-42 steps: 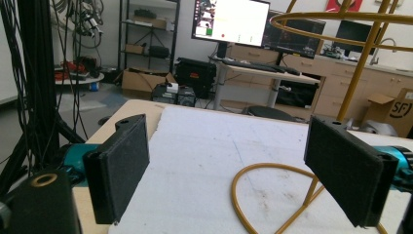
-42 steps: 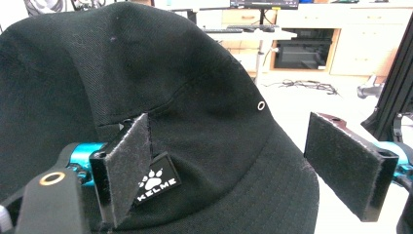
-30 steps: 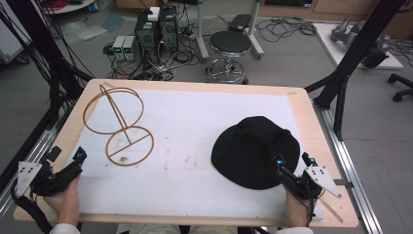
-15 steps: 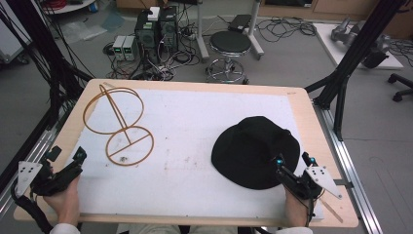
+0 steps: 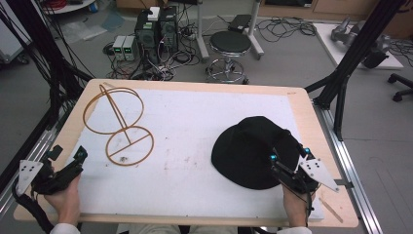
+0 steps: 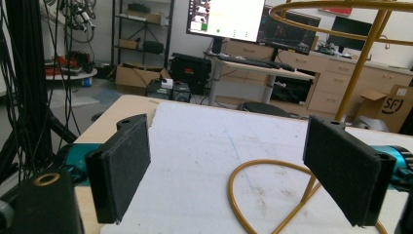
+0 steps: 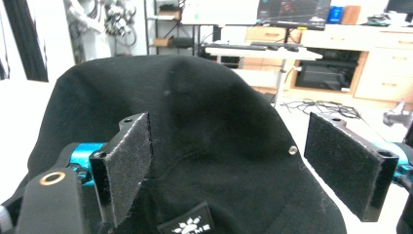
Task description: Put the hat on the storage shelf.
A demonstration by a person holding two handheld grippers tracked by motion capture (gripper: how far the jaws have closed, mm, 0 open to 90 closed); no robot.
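A black cap (image 5: 248,148) lies on the right half of the white mat (image 5: 195,131). My right gripper (image 5: 289,154) is open at the cap's near right edge, jaws spread over the fabric. In the right gripper view the cap (image 7: 209,117) bulges between the open pads (image 7: 124,165), and a white logo tag (image 7: 192,225) sits at its near edge. A gold wire stand (image 5: 119,126) with two rings and a slanted rod rests on the left. My left gripper (image 5: 68,153) is open just short of the stand's base ring (image 6: 253,195), holding nothing.
The wooden table edge (image 5: 302,105) frames the mat. Black frame posts (image 5: 350,58) rise at both sides. Beyond the far edge stand a stool (image 5: 230,46), computer boxes (image 5: 156,27) and loose cables on the floor. The mat's middle is bare between stand and cap.
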